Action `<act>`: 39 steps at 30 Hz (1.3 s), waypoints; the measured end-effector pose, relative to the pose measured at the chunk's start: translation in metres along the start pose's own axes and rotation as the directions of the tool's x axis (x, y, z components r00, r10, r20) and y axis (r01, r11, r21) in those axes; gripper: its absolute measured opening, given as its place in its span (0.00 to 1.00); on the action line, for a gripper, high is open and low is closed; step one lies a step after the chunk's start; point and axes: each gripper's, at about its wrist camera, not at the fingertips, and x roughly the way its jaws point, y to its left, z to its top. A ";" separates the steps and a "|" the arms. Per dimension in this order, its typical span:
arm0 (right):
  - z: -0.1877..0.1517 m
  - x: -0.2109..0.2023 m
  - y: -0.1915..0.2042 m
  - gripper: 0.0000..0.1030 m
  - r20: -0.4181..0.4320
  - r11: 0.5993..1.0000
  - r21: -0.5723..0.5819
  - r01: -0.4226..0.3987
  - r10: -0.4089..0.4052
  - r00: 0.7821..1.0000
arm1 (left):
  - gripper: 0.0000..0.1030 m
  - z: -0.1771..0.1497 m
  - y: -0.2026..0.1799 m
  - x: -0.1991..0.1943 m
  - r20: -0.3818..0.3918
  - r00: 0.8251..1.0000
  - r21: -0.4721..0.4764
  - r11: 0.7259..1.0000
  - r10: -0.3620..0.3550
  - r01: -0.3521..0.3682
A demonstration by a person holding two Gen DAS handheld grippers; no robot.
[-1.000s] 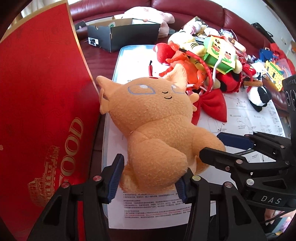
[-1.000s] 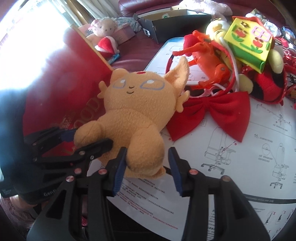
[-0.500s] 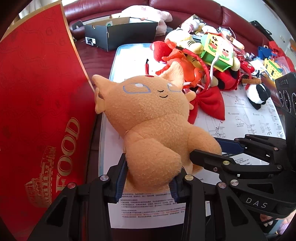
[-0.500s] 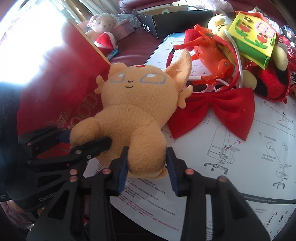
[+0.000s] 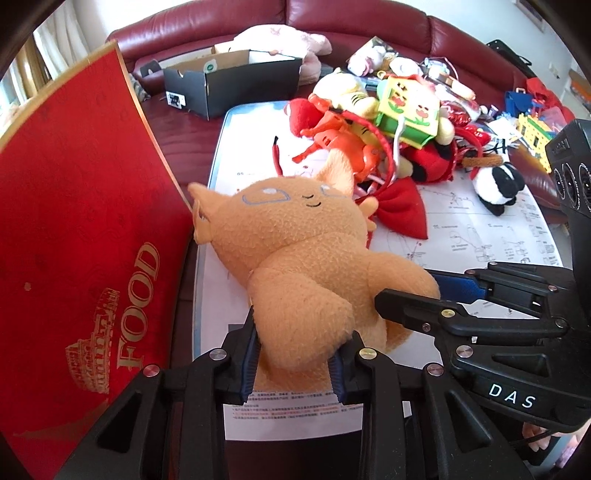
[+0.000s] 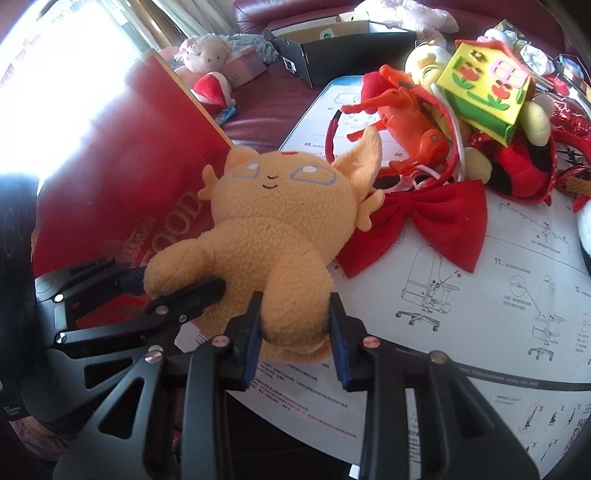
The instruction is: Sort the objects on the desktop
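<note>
We record a dark red leather sofa [image 5: 369, 22] at the back of the room and, before it, a large white instruction sheet [image 6: 480, 295] printed with chair diagrams, spread flat as the working surface. The orange plush toy [image 5: 295, 236] lies on its back on this sheet, face up, feet toward both grippers.

The left gripper [image 5: 293, 354] points steeply down; its jaws are closing, blue pads pressed into one plush leg. The right gripper [image 6: 295, 332] also points steeply down; its jaws are closing, pads pressed into the other leg. In the left wrist view the right gripper enters from the right, directly beside the left one.

To the left of the left gripper, a red board [image 5: 74, 221] lettered "FOOD" stands tilted, touching the toy's ear. Ahead of the right gripper, just past the toy's head, lies a red bow [image 6: 424, 225]. Beyond it we note a heap of toys, among them an orange plastic lobster [image 6: 402, 107] and a yellow foam house [image 6: 487, 88]. A black open box [image 5: 236, 85] sits farther ahead.
</note>
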 end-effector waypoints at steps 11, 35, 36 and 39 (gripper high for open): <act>-0.002 -0.044 0.014 0.29 0.110 0.998 -0.059 0.015 -0.009 0.994 | 0.26 0.001 0.000 -0.033 0.083 0.994 -0.013 0.998 -0.065 0.067; 0.016 -0.113 0.035 0.29 0.272 0.996 -0.079 0.041 -0.018 0.962 | 0.24 0.025 -0.002 -0.102 0.277 0.955 0.006 0.994 -0.109 0.112; 0.019 -0.119 0.038 0.29 0.290 0.996 -0.084 0.041 -0.015 0.957 | 0.24 0.028 -0.001 -0.108 0.297 0.949 0.005 0.994 -0.109 0.112; 0.030 -0.141 0.049 0.29 0.347 0.993 -0.107 0.043 -0.003 0.938 | 0.24 0.035 0.004 -0.129 0.359 0.928 -0.006 0.994 -0.103 0.113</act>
